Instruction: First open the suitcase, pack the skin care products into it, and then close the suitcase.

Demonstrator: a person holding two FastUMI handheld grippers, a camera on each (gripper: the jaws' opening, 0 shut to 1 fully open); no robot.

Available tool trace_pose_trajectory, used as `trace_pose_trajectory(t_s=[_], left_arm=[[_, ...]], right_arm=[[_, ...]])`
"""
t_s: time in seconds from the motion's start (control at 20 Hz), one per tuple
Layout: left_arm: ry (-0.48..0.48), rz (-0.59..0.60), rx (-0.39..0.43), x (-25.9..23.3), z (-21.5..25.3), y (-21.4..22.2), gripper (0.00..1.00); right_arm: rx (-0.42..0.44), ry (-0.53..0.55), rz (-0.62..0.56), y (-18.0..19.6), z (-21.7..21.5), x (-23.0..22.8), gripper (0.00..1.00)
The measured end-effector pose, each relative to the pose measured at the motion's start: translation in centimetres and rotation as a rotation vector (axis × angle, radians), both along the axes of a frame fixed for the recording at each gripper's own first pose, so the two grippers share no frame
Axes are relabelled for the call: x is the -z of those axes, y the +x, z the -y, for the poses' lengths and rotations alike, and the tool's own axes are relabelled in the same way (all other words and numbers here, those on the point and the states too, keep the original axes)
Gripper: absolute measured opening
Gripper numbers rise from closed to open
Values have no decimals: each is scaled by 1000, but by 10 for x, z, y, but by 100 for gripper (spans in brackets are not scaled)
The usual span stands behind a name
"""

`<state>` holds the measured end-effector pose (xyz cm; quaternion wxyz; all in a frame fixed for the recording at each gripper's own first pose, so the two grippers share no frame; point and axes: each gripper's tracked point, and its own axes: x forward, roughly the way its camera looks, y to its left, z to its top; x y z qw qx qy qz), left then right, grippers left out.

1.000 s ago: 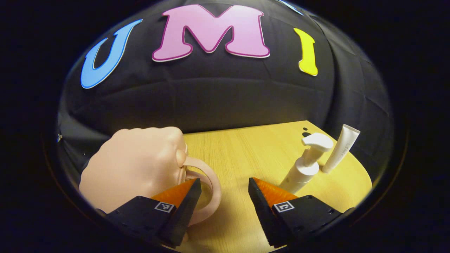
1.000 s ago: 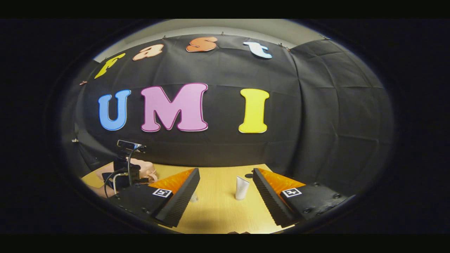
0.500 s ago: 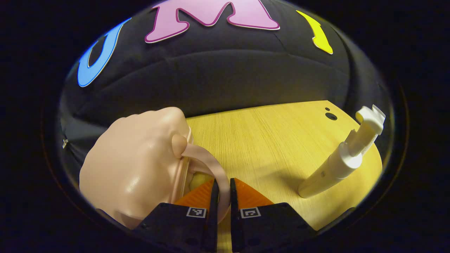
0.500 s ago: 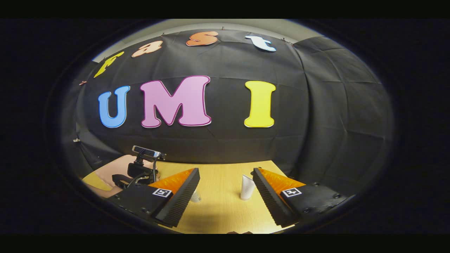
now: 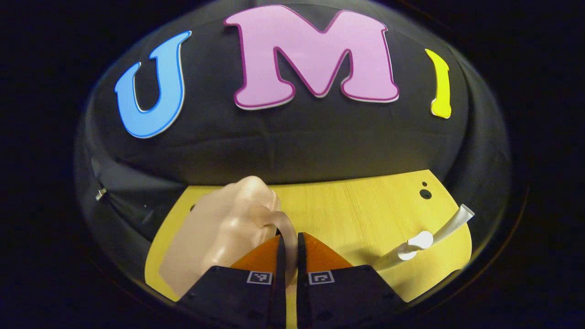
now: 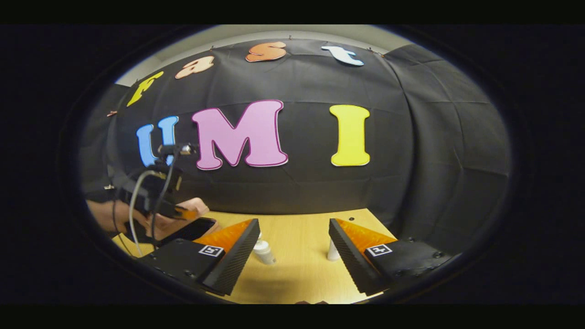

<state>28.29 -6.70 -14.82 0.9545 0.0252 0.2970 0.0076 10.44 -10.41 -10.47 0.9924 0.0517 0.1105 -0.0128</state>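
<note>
Pinching the pink suitcase by its looped handle, my left gripper has both fingers clenched on it at lower centre of the left gripper view. Pump bottle and tube stand at lower right. My right gripper hangs released, with the wooden table beneath it.

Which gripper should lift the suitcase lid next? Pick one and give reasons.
Left. The left gripper is already shut on the suitcase handle. The right gripper hangs open over the table, apart from the suitcase.
</note>
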Motion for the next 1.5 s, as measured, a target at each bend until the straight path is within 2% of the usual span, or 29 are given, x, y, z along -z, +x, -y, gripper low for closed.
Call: trace_pose_trajectory(t_s=[0.15, 0.3, 0.45, 0.55, 0.65, 0.75, 0.85, 0.95, 1.05, 1.2, 1.35, 1.45, 1.5], left_arm=[[-40, 17, -54, -47, -65, 5, 14], [64, 64, -73, -81, -144, 9, 12], [135, 75, -101, -91, -220, 12, 12], [195, 80, -105, -84, -268, 15, 13], [295, 83, -89, -74, -315, 21, 12], [416, 63, -76, -49, -361, 27, 12], [458, 37, -93, -15, -399, 34, 13], [477, -30, -113, 22, -427, 38, 12], [506, -110, -116, 53, -446, 41, 13], [491, -170, -142, 85, -460, 44, 14], [524, -226, -158, 94, -475, 43, 18], [517, -182, -171, 81, -469, 51, 12], [505, -168, -181, 79, -459, 47, 16]], right_arm=[[20, 6, 34, 1, 0, -11, 97], [44, 7, 30, -4, 0, -14, 97], [65, 13, 21, -11, -3, -16, 97], [73, -9, 21, -15, -5, -19, 97], [80, -62, 37, -19, -6, -23, 97], [86, -112, 39, -22, -6, -21, 97], [106, -104, 3, -28, -4, -15, 97], [126, -99, -25, -33, -6, -7, 97], [135, -145, -43, -37, -4, 3, 97], [143, -156, -95, -41, -4, 22, 98], [166, -132, -123, -42, -4, 29, 98], [177, -122, -111, -39, -3, 27, 97], [177, -129, -106, -39, -4, 26, 97]])
